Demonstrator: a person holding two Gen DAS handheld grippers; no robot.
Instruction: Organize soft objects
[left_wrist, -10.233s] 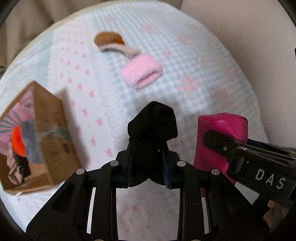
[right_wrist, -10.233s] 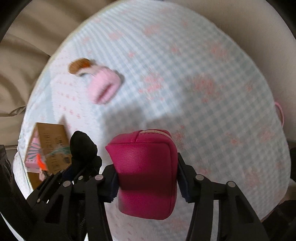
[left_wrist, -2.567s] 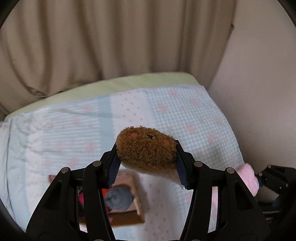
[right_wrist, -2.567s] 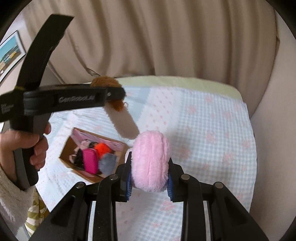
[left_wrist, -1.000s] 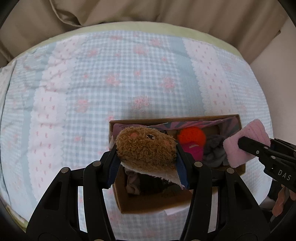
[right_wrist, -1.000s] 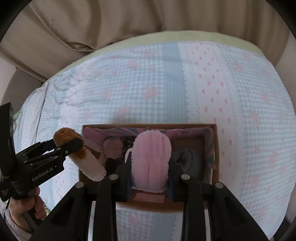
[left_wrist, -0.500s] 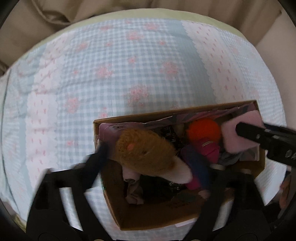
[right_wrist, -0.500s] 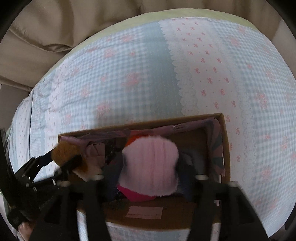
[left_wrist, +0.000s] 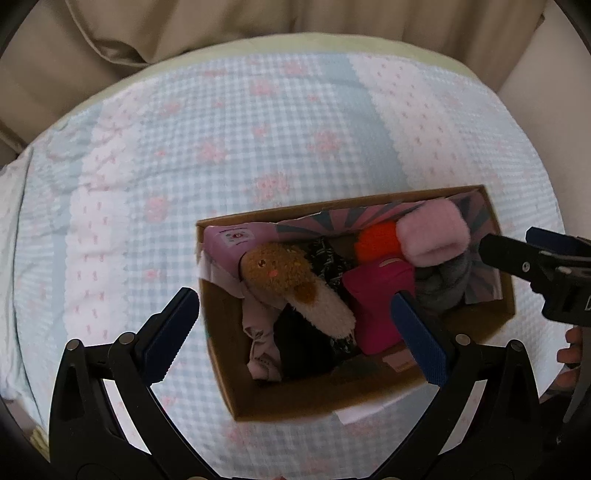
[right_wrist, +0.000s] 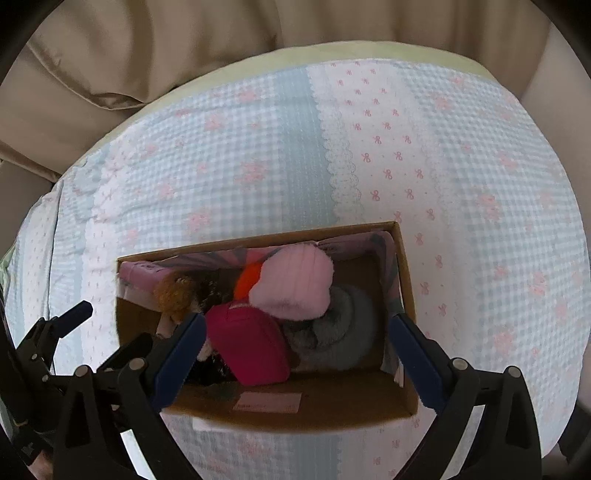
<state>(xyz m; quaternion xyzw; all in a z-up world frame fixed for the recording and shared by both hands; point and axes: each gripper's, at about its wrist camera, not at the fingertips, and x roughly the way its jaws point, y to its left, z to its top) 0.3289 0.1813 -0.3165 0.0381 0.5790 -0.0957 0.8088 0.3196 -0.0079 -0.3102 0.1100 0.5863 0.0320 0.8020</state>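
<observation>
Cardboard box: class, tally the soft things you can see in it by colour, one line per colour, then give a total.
Inside the cardboard box:
Brown: 1, plush toy
Light pink: 1, fluffy roll
Magenta: 1, pouch
Orange: 1, pompom
Grey: 1, fuzzy bundle
Mauve: 1, cloth
Black: 1, dark item
Total: 7

Pink puff (right_wrist: 295, 282), gingham bedspread (right_wrist: 258, 166)

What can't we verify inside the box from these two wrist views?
- Left wrist: the dark items under the brown plush toy are in shadow; their type is unclear.
- Left wrist: the grey fuzzy item is partly covered by the pink fluffy item.
- Right wrist: label print on the cardboard box is too small to read.
- Right wrist: the open left hand-held gripper is cut off by the edge.
</observation>
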